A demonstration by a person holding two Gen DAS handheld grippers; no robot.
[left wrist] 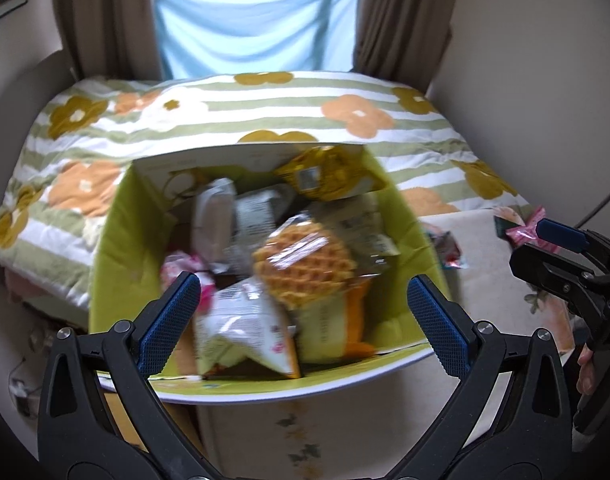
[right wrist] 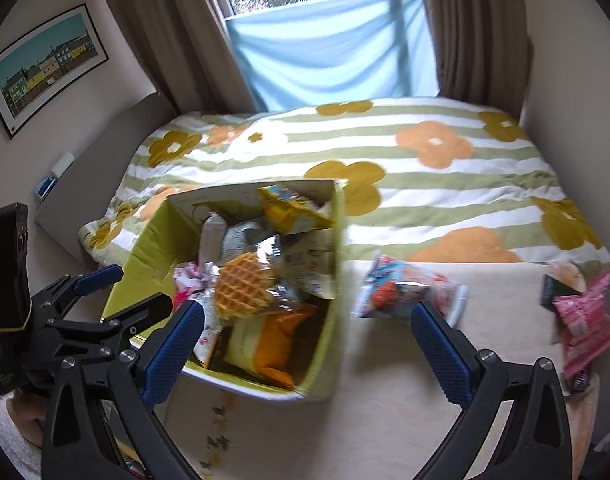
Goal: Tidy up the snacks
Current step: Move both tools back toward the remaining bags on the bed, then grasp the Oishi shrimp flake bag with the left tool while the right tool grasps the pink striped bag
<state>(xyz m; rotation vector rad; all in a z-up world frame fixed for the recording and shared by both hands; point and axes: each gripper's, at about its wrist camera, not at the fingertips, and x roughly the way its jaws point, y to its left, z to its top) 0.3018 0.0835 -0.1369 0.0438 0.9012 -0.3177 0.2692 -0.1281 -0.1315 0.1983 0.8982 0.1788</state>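
An open green cardboard box (left wrist: 117, 264) (right wrist: 329, 340) stands on a cream table cloth, filled with several wrapped snacks. A waffle in clear wrap (left wrist: 305, 268) (right wrist: 243, 290) lies on top, with a yellow packet (left wrist: 325, 176) at the back and an orange-white bag (right wrist: 273, 344) in front. My left gripper (left wrist: 303, 284) (right wrist: 143, 286) hovers open over the box's near side, holding nothing. My right gripper (right wrist: 309, 310) (left wrist: 531, 244) is open and holds nothing, over the box's right wall. Loose on the table to the right are a red-blue packet (right wrist: 401, 292) and pink packets (right wrist: 585, 320).
A bed with a striped flower blanket (right wrist: 385, 160) lies right behind the table. Brown curtains and a blue cloth hang at the window (right wrist: 325, 56). A framed picture (right wrist: 45, 68) is on the left wall. Bare table cloth (right wrist: 385, 400) shows right of the box.
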